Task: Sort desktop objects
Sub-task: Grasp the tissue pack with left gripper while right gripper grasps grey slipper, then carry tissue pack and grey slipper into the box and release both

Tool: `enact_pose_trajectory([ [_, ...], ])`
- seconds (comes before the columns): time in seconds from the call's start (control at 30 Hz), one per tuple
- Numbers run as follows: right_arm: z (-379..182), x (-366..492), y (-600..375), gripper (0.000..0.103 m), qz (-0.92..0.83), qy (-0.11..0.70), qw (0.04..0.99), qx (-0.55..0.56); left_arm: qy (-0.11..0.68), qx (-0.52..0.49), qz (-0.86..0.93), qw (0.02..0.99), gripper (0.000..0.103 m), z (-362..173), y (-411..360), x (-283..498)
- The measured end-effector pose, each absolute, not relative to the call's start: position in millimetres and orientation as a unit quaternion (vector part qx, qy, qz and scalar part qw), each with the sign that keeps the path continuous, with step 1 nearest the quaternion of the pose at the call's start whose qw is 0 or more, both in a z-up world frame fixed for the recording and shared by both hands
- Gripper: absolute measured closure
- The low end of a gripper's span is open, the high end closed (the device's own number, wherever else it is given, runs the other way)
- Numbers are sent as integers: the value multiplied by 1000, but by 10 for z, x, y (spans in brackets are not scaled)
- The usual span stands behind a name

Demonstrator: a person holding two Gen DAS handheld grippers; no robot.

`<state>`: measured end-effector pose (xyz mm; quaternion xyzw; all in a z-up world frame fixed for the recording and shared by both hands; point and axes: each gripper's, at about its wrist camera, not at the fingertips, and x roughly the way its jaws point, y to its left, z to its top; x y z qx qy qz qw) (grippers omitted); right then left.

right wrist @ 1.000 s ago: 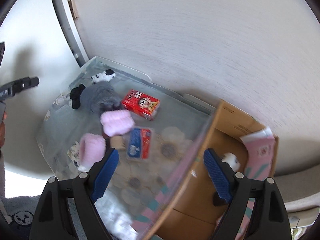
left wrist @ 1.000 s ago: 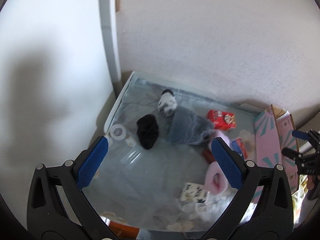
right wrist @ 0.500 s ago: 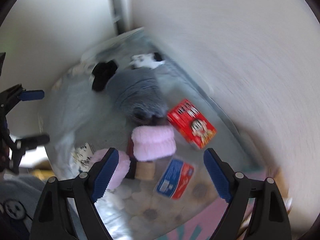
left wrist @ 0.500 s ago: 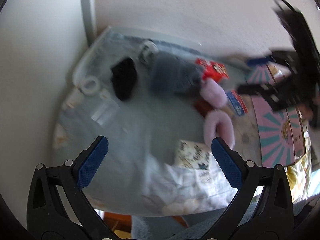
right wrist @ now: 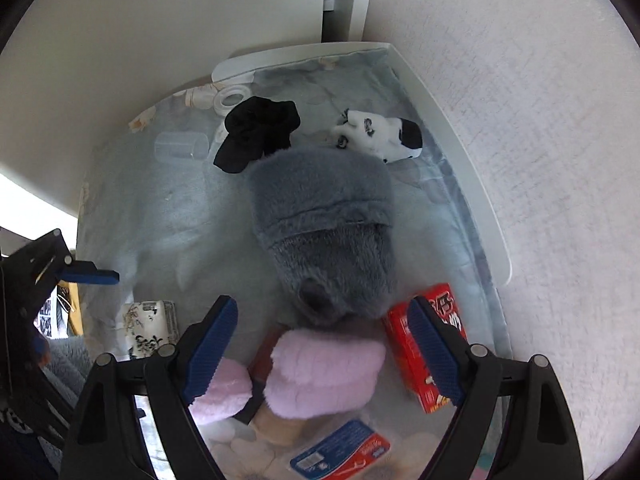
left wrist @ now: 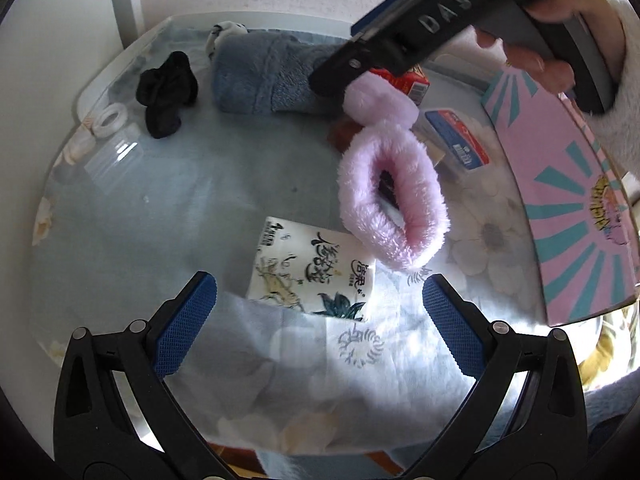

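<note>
My left gripper (left wrist: 320,316) is open and empty above a white tissue pack (left wrist: 310,270), with a pink fluffy slipper (left wrist: 394,200) just beyond to the right. My right gripper (right wrist: 322,354) is open, its jaws spread either side of the second pink slipper (right wrist: 324,376), with the grey fluffy slippers (right wrist: 324,220) ahead. In the left wrist view the right gripper's body (left wrist: 420,28) reaches over the grey slippers (left wrist: 264,76) and second pink slipper (left wrist: 378,98).
Black socks (right wrist: 258,130), a black-and-white sock (right wrist: 380,136), a tape roll (right wrist: 232,98), a clear cup (right wrist: 180,146), a red box (right wrist: 430,348) and a blue-red pack (right wrist: 340,456) lie on the floral cloth. A pink cardboard box (left wrist: 560,184) stands at the right.
Both grippers have dropped closer to the table. The right one swung left from the cardboard box to over the pink and grey slippers. The left one moved down over the tissue pack.
</note>
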<state>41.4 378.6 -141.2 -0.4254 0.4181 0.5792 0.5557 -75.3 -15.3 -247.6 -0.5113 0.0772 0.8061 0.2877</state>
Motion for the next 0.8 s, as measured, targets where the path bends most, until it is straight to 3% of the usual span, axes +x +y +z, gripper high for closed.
enact_pose_trajectory([
  [0.43,-1629,392,4098,19,592,414,541,-430,99,-474,820,304,2,-2560,-86,-732],
  [0.5,-1642,382,4143,19,595,412,542,-427,96,-476,817,311,6,-2578,-95,-738],
  [0.53,-1647,384,4161,19,597,412,542,-424,98,-478,815,312,14,-2596,-93,-737],
  [0.6,-1659,397,4194,30,598,417,543,-417,115,-468,821,306,23,-2594,-87,-708],
  [0.67,-1685,407,4214,45,594,422,542,-418,125,-462,824,304,42,-2580,-90,-690],
  [0.8,-1668,442,4187,64,593,426,552,-403,121,-461,824,307,42,-2542,-167,-678],
])
